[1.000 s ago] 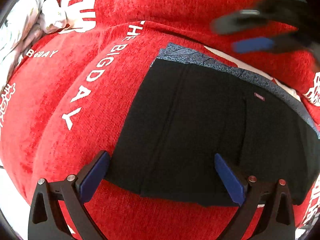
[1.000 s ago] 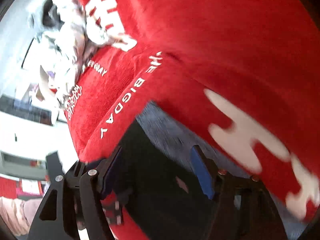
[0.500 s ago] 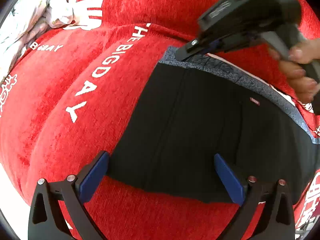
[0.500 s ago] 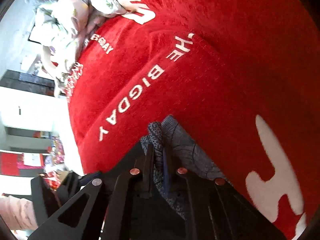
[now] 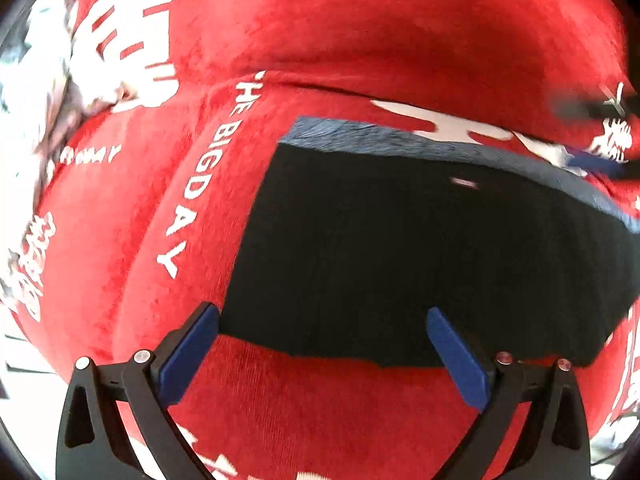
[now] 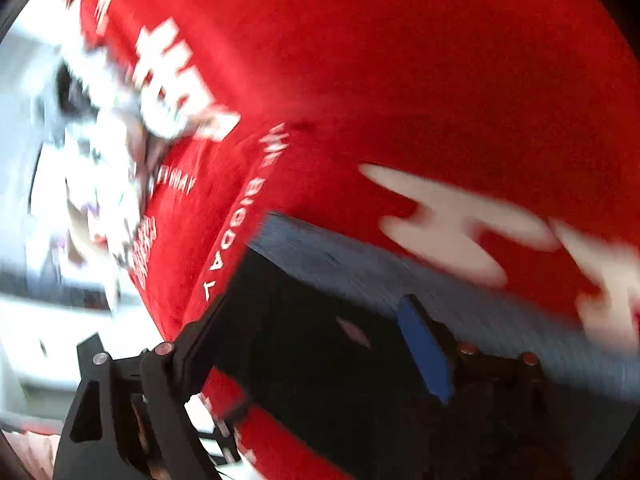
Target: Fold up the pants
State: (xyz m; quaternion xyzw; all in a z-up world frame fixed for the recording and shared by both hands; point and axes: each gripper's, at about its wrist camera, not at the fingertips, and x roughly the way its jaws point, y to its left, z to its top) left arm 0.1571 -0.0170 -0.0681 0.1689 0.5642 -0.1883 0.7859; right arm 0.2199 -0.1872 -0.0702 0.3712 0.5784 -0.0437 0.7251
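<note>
Half a second ago the right tongs (image 6: 320,344) were pinched on the grey waistband corner of the pants (image 5: 420,260); now they are spread wide, gripping nothing, and blurred by motion above the garment's far edge. Left tongs (image 5: 324,344) are spread too, empty, hovering just over the near folded edge much as before, one blue pad (image 5: 192,354) above bare red cover and the other over black cloth. Outward from both, the pants lie as a flat black rectangle on a red bedspread (image 5: 360,40) printed with white lettering, the grey waistband (image 5: 400,140) running along the far side. Its long axis runs left to right across the left view, with more cloth extending toward the right edge. By my judgement the left tongs sit nearer the near-left corner and the right tongs nearer the waistband, so another fold would likely bring one short end across to the other. A pale crumpled quilt (image 5: 36,92) lies beyond the bedspread's far-left corner.
</note>
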